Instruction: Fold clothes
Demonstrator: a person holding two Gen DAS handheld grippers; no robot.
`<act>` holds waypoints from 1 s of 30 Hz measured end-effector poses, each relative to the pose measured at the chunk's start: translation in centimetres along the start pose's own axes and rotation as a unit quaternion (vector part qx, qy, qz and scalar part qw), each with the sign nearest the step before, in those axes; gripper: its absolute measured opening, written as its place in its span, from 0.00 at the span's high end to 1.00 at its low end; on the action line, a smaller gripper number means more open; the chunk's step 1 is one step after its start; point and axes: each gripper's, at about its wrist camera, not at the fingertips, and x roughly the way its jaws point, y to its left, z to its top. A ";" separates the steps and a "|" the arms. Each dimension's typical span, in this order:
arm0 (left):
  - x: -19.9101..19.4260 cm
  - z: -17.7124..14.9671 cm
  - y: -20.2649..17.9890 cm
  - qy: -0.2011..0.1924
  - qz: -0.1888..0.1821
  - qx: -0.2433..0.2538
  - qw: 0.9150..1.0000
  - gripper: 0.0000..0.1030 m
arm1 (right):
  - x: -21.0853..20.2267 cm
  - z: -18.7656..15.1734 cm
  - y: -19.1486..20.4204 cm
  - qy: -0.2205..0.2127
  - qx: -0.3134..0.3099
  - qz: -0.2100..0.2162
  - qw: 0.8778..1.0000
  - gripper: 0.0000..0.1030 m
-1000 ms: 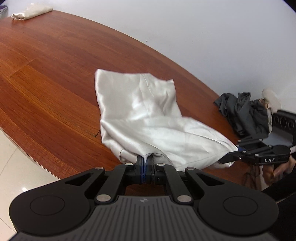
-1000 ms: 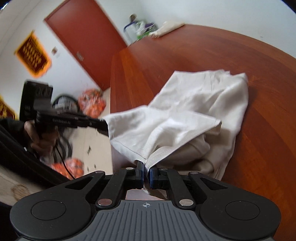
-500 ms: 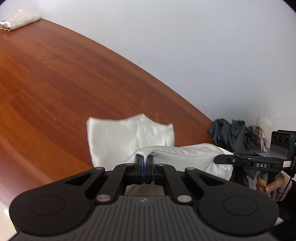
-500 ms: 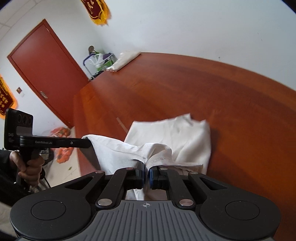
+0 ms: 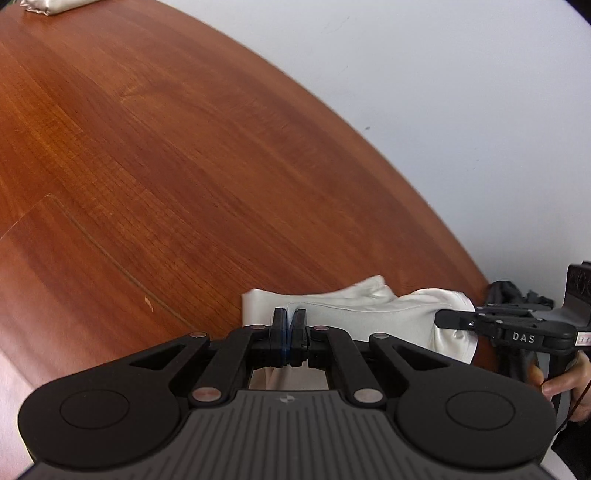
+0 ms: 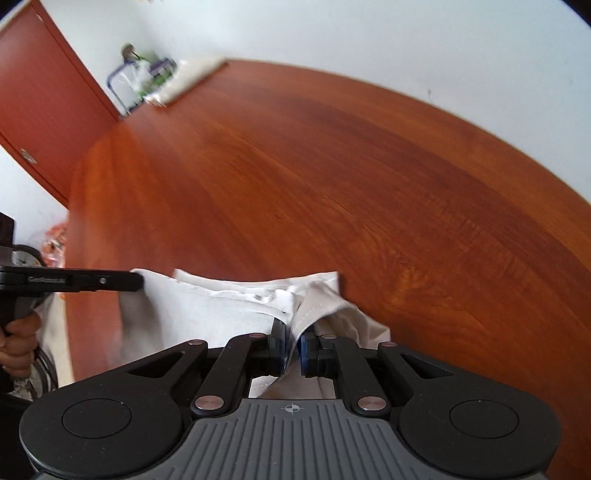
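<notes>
A white garment lies on the brown wooden table, its near edge lifted and doubled over the rest. My left gripper is shut on one corner of that edge. From the right wrist view the left gripper pinches the garment at its left corner. My right gripper holds the other corner, a fold of cloth still caught between its pads while the jaws are opening slightly. In the left wrist view the right gripper sits at the cloth's right end.
A folded cream cloth lies at the table's far end. A dark heap of clothes sits beyond the right gripper. A red door and a cart with bags stand past the table. A hand grips the left handle.
Both grippers carried the garment's held edge forward across the table and slightly down. The spread cloth ahead shrank to a narrow strip as the top layer folded over it.
</notes>
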 end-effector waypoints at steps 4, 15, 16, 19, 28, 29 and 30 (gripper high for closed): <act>2.2 1.1 0.5 0.019 0.014 0.011 1.000 0.97 | 1.7 0.4 -0.7 0.011 0.010 -0.014 1.000 0.87; 2.6 2.8 2.2 0.029 0.001 0.011 1.000 0.87 | -3.5 -0.3 0.6 -0.091 0.065 -0.064 0.992 0.38; 2.3 3.0 2.3 0.026 -0.001 0.014 1.000 0.86 | -4.3 -0.6 0.9 -0.100 0.069 -0.071 0.990 0.38; 1.4 3.6 2.3 0.014 -0.006 0.026 1.000 0.83 | -6.6 -1.9 2.1 -0.120 0.072 -0.096 0.985 0.38; -1.8 3.8 0.4 -0.009 -0.015 0.128 0.992 0.71 | -11.2 -8.0 6.3 -0.147 0.094 -0.150 0.973 0.35; -2.1 3.7 0.1 -0.009 -0.017 0.142 0.990 0.70 | -11.5 -8.8 6.7 -0.148 0.099 -0.155 0.972 0.35; -2.4 3.6 -0.2 -0.008 -0.019 0.155 0.988 0.69 | -11.7 -9.5 7.2 -0.150 0.105 -0.160 0.970 0.35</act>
